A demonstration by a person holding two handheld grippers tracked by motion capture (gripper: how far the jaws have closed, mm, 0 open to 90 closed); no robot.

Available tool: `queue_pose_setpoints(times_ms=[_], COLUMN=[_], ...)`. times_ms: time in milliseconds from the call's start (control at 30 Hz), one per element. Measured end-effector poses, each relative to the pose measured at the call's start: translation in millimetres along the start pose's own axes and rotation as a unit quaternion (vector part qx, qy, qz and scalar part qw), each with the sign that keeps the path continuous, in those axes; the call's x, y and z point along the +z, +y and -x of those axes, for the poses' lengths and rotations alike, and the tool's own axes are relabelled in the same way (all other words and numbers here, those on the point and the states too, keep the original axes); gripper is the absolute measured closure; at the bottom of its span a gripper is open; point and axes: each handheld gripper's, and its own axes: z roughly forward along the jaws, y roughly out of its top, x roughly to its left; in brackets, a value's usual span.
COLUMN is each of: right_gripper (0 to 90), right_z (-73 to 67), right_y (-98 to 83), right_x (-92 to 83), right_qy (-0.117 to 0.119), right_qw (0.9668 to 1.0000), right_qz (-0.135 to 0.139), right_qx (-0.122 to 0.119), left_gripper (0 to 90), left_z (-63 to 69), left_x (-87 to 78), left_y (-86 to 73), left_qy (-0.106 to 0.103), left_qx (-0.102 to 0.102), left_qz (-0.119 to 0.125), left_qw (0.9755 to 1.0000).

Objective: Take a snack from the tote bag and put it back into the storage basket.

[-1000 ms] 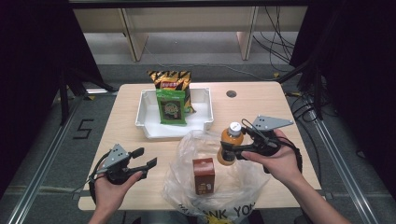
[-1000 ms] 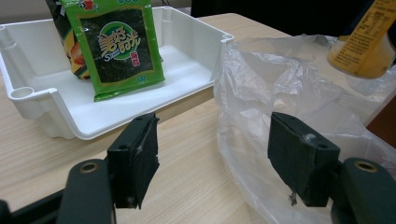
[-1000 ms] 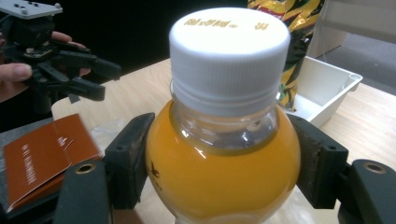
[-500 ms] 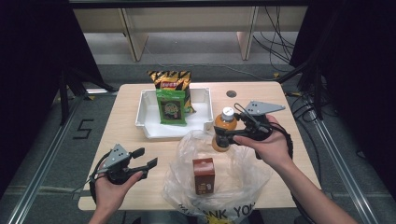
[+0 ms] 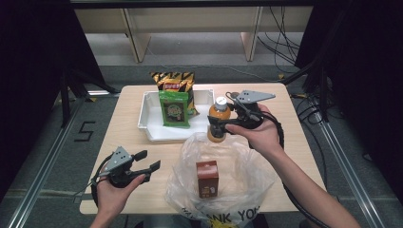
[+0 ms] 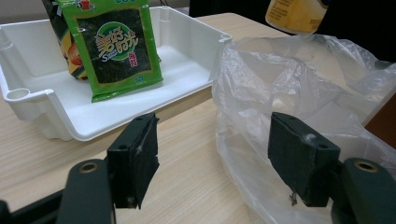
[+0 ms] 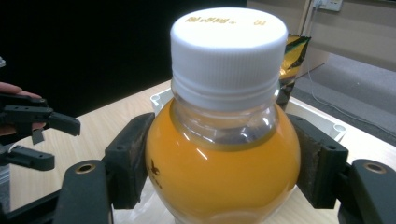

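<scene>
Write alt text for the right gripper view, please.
Two black tongs clamp an orange juice bottle with a white cap, seen close up. Behind lie a wooden table and a white tray's corner; the other tongs are at left.

High view overhead, facing forward-down; gripper views close, along jaws; white tray (image 5: 151, 129) (image 6: 56, 122) shared.

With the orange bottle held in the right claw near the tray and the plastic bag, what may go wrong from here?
1. The right claw grips the orange bottle on its rounded shoulder, so it might slip or tilt.
2. In the high view the bottle hangs close to the white tray rim and could knock it.
3. The plastic bag looks loose, and the left claw is open and does not hold it, so it could shift.
</scene>
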Motion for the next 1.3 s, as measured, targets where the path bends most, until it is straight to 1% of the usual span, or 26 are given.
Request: queue_pose_setpoints(times_ms=[67, 100, 200, 300, 467, 500, 567, 667, 700, 733, 767, 833, 867, 900, 933, 967, 1000, 1033, 1067, 1100, 1133, 1167, 1200, 1233, 1267, 1300], right_gripper=[31.2, 31.2, 31.2, 31.2, 31.2, 31.2, 31.2, 31.2, 31.2, 31.2, 31.2, 31.2, 31.2, 31.2, 31.2, 31.2, 31.1, 31.2, 31.2, 31.2, 31.2, 31.2, 31.1, 31.1, 31.1, 31.2], right_z=[-0.4, 1.9, 2.4, 6.5, 10.8, 11.9, 14.8, 16.4, 16.5, 17.5, 18.1, 19.7, 19.5, 21.5, 21.3, 21.8, 23.8, 23.6, 25.4, 27.8, 27.7, 29.1, 30.0, 29.0, 29.9, 31.4], right_y=[0.9, 2.0, 3.4, 5.8, 10.3, 11.0, 12.5, 13.0, 13.2, 13.1, 13.5, 14.2, 14.9, 15.7, 16.2, 17.2, 17.9, 18.8, 19.3, 19.6, 20.7, 21.3, 22.7, 23.3, 23.9, 24.8], right_x=[4.8, 6.9, 12.2, 18.4, 25.7, 27.4, 30.4, 36.1, 37.0, 39.5, 40.6, 43.9, 44.4, 46.0, 47.2, 48.0, 49.6, 51.1, 51.0, 52.8, 54.1, 54.9, 57.6, 59.4, 61.6, 63.0], right_qy=[-0.005, 0.001, 0.002, 0.002, -0.002, -0.007, -0.005, -0.007, -0.01, -0.013, -0.005, -0.008, -0.01, -0.01, -0.011, -0.012, -0.009, -0.013, -0.02, -0.014, -0.021, -0.015, -0.015, -0.019, -0.022, -0.02], right_qw=[1.0, 1.0, 0.9998, 0.9999, 0.9998, 0.9998, 0.9999, 0.9997, 0.9996, 0.9996, 0.9996, 0.9998, 0.9996, 0.9998, 0.9996, 0.9996, 0.9997, 0.9995, 0.9995, 0.9998, 0.9995, 0.9997, 0.9997, 0.9994, 0.9993, 0.9995], right_qz=[0.002, -0.003, -0.009, -0.006, -0.003, -0.001, -0.004, 0.0, -0.003, 0.004, -0.001, 0.0, -0.003, -0.002, -0.001, -0.003, 0.001, 0.001, -0.007, -0.005, -0.002, -0.006, -0.004, -0.001, 0.0, -0.005], right_qx=[0.007, -0.001, 0.015, 0.01, 0.02, 0.019, 0.015, 0.025, 0.027, 0.024, 0.026, 0.019, 0.025, 0.016, 0.024, 0.027, 0.021, 0.029, 0.022, 0.015, 0.022, 0.018, 0.02, 0.029, 0.029, 0.025], left_gripper=[33.0, 32.7, 32.7, 32.7, 32.7, 32.7, 32.7, 32.7, 32.7, 32.7, 32.7, 32.7, 32.7, 32.7, 32.7, 32.7, 32.7, 32.7, 32.7, 32.7, 32.7, 32.7, 32.7, 32.7, 32.7, 32.7], left_z=[-0.2, -0.2, -0.2, 0.0, -0.4, -0.3, -0.2, 0.1, -0.4, -0.4, -0.5, -0.2, 0.0, -0.1, 0.0, 0.0, 0.1, 0.1, 0.3, 0.4, 0.7, 0.7, 0.9, 1.0, 1.0, 1.1], left_x=[-0.3, -0.3, -0.2, -0.2, 0.0, 0.0, 0.1, -0.1, 0.6, 0.7, 0.8, 1.1, 1.1, 1.3, 1.4, 1.4, 1.4, 1.4, 1.5, 1.4, 1.7, 1.1, 1.1, 1.2, 1.3, 1.2], left_y=[0.2, 0.3, 0.2, 0.0, -0.4, -0.4, -0.4, -0.8, -1.1, -1.2, -1.3, -1.5, -1.5, -1.6, -1.6, -1.6, -1.6, -1.7, -1.7, -1.8, -2.0, -1.5, -1.5, -1.4, -1.4, -1.4], left_qy=[0.0, 0.0, 0.0, 0.0, -0.001, -0.001, -0.001, 0.0, -0.005, -0.004, -0.004, -0.004, -0.003, -0.004, -0.004, -0.003, -0.004, -0.004, -0.004, -0.004, -0.005, -0.004, -0.004, -0.004, -0.005, -0.005], left_qx=[0.001, 0.002, 0.001, 0.0, 0.0, -0.001, -0.001, -0.001, -0.002, -0.003, -0.003, -0.003, -0.003, -0.003, -0.003, -0.003, -0.003, -0.003, -0.004, -0.004, -0.006, -0.001, -0.002, -0.001, -0.001, -0.001], left_qz=[0.001, 0.001, 0.001, 0.001, 0.001, 0.001, 0.001, 0.0, 0.003, 0.003, 0.002, 0.003, 0.003, 0.003, 0.003, 0.003, 0.004, 0.004, 0.004, 0.004, 0.005, 0.001, 0.001, 0.002, 0.002, 0.002], left_qw=[1.0, 1.0, 1.0, 1.0, 1.0, 1.0, 1.0, 1.0, 1.0, 1.0, 1.0, 1.0, 1.0, 1.0, 1.0, 1.0, 1.0, 1.0, 1.0, 1.0, 1.0, 1.0, 1.0, 1.0, 1.0, 1.0])
